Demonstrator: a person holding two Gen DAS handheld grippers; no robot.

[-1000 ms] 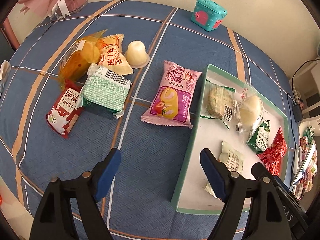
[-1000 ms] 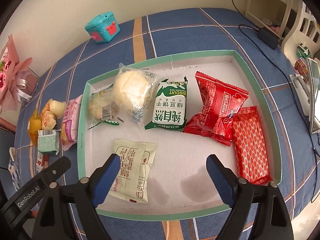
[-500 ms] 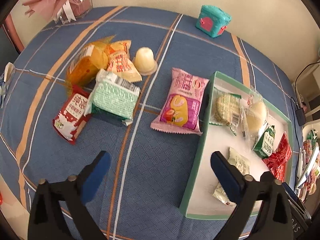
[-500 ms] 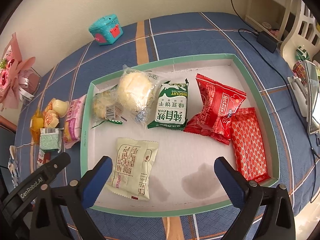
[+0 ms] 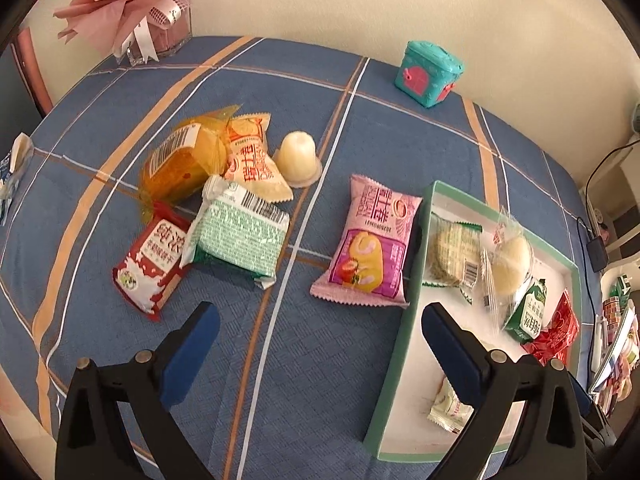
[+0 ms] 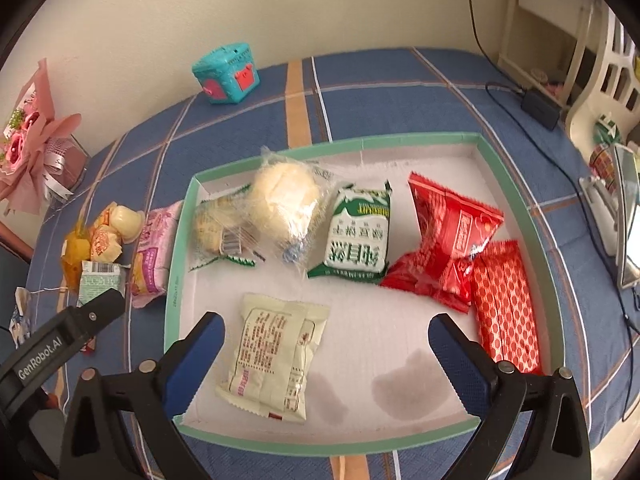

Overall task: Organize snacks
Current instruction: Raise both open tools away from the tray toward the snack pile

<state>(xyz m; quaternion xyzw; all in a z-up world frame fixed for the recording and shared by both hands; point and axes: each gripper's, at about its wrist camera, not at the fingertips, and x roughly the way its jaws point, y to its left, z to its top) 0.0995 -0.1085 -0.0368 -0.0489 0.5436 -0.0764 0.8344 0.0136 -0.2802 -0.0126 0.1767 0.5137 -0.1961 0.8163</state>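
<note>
Left gripper (image 5: 318, 330) above blue checked worktop (image 5: 328, 380), tilted down, fingers (image 5: 188, 354) spread wide, holding nothing. Loose snacks ahead: red packet (image 5: 150, 266), green packet (image 5: 236, 238), orange bag (image 5: 182, 160), jelly cup (image 5: 298, 152), pink cake packet (image 5: 370, 246) touching tray (image 5: 400, 322) wall.

Right gripper (image 6: 326, 342) over tray interior, fingers (image 6: 194, 362) wide apart, nothing held. Cream packet (image 6: 276, 350) between them, below. Bun (image 6: 284, 200), green biscuit packet (image 6: 360, 238), red packets (image 6: 450, 240) farther in the tray.
</note>
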